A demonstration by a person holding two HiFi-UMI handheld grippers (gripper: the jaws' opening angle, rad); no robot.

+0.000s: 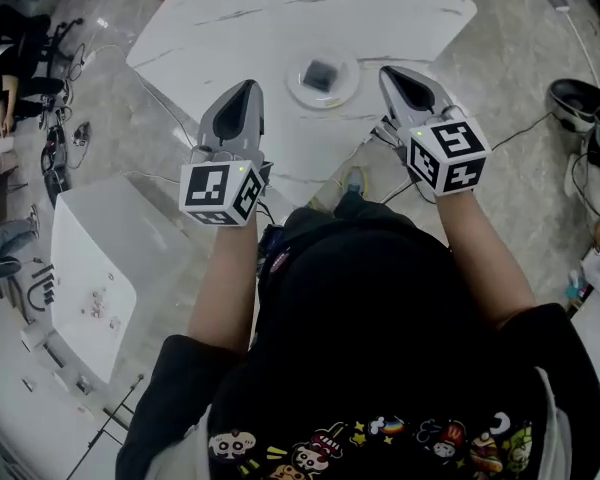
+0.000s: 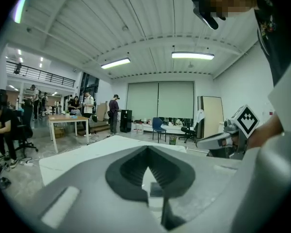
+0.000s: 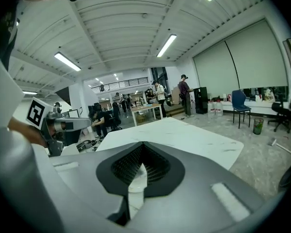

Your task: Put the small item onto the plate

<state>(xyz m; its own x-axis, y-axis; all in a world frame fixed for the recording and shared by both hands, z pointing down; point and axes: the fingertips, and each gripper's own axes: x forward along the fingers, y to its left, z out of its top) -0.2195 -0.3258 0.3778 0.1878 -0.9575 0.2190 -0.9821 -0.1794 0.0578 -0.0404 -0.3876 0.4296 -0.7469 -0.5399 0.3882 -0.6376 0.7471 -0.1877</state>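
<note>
A white plate (image 1: 323, 80) sits on the white marble table (image 1: 280, 18), near its front edge. A small dark item (image 1: 321, 73) lies in the middle of the plate. My left gripper (image 1: 248, 88) hovers to the left of the plate, shut and holding nothing. My right gripper (image 1: 393, 73) hovers to the plate's right, also shut and holding nothing. Both point away from me, with the plate between them. In the left gripper view, the gripper (image 2: 148, 152) has its jaws closed, and a dark square patch (image 2: 156, 189) shows through the slit below the tips. The right gripper (image 3: 143, 147) looks the same, with only white behind its slit.
A white cabinet (image 1: 90, 268) stands on the floor at my left. Cables run across the floor by the table (image 1: 150, 98). A dark bin (image 1: 577, 103) stands at the right. My shoe (image 1: 352, 180) is under the table edge. People and desks (image 2: 68, 120) are far off.
</note>
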